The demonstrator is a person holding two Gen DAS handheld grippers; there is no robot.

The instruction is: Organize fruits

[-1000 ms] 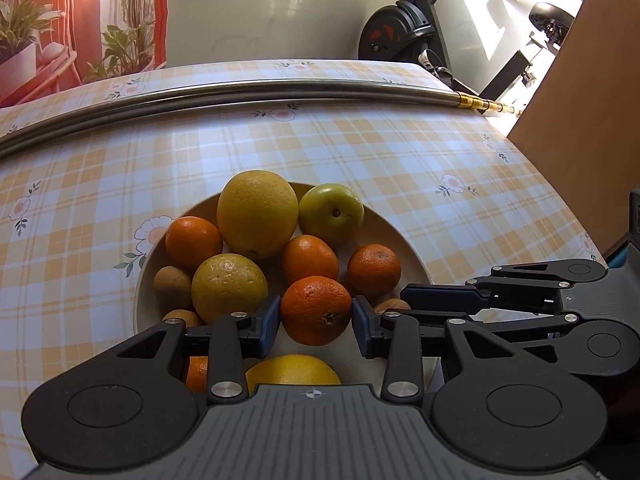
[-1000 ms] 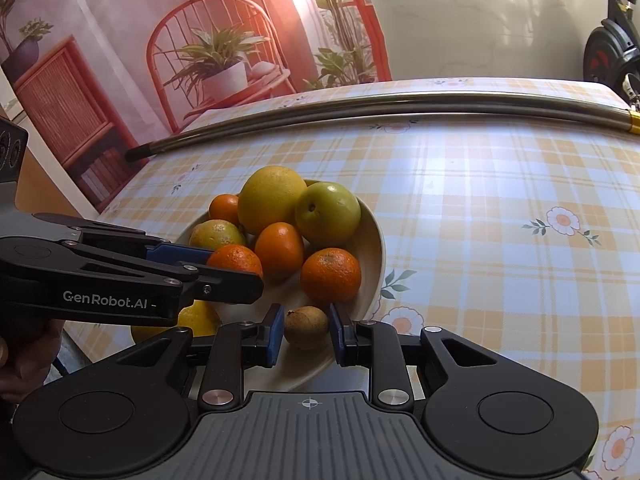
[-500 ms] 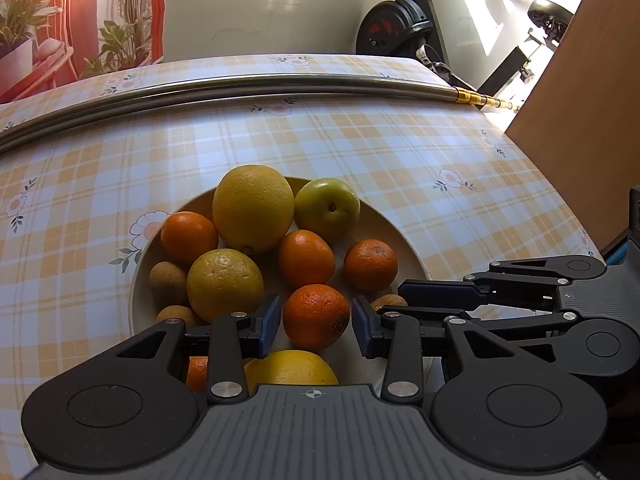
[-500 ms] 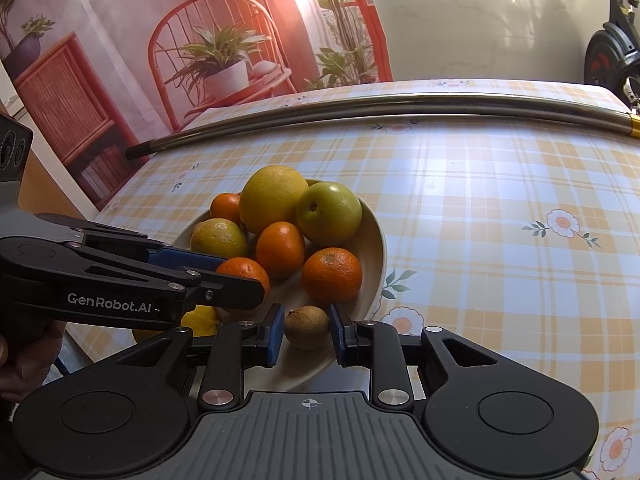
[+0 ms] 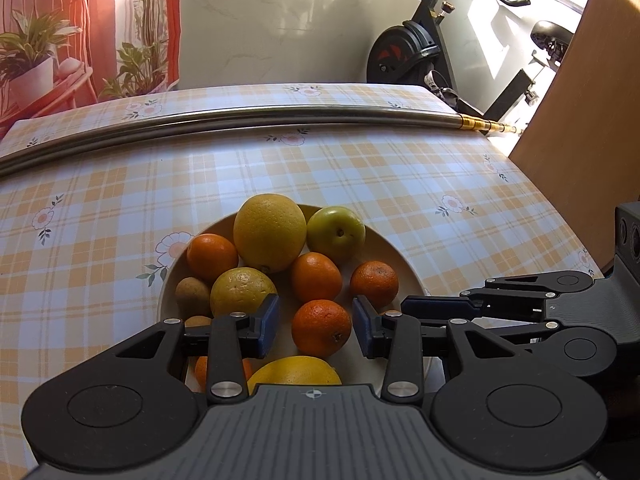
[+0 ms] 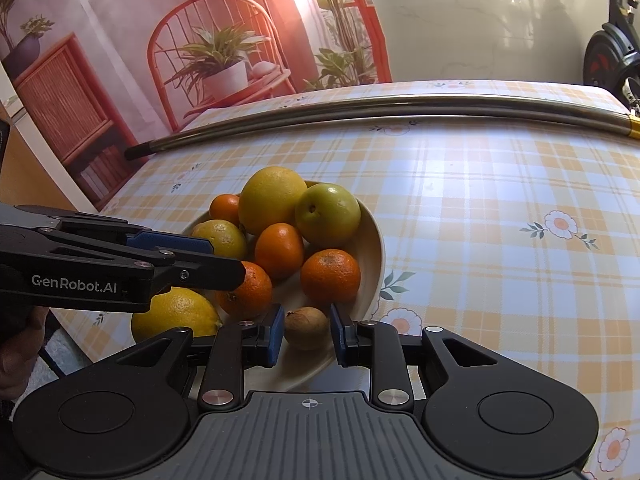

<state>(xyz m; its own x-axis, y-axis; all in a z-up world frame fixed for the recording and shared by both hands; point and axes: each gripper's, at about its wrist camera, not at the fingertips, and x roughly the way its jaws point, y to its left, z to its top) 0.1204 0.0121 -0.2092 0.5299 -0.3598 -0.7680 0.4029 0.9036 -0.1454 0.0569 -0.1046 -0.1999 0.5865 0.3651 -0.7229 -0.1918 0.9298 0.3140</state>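
A cream bowl (image 5: 386,246) (image 6: 372,248) on the plaid tablecloth holds several fruits. Among them are a large yellow citrus (image 5: 268,232), a green apple (image 5: 336,229) (image 6: 328,214) and several tangerines. My left gripper (image 5: 315,326) (image 6: 224,258) hangs open over the bowl's near side. One tangerine (image 5: 322,328) (image 6: 246,292) lies between and below its blue pads, with a small gap on each side. My right gripper (image 6: 307,334) (image 5: 400,312) is shut on a small brown fruit (image 6: 306,328) at the bowl's near rim.
A metal pole (image 5: 280,116) lies across the far side of the table. An exercise bike (image 5: 412,52) stands behind it and a wooden panel (image 5: 580,100) stands to the right. A yellow lemon (image 6: 176,316) lies at the bowl's near edge. A person's hand (image 6: 16,360) holds the left gripper.
The tangerine between the left pads has sunk lower into the bowl, and the left gripper has drawn back slightly, leaving gaps beside it. The right gripper and its brown fruit have not moved.
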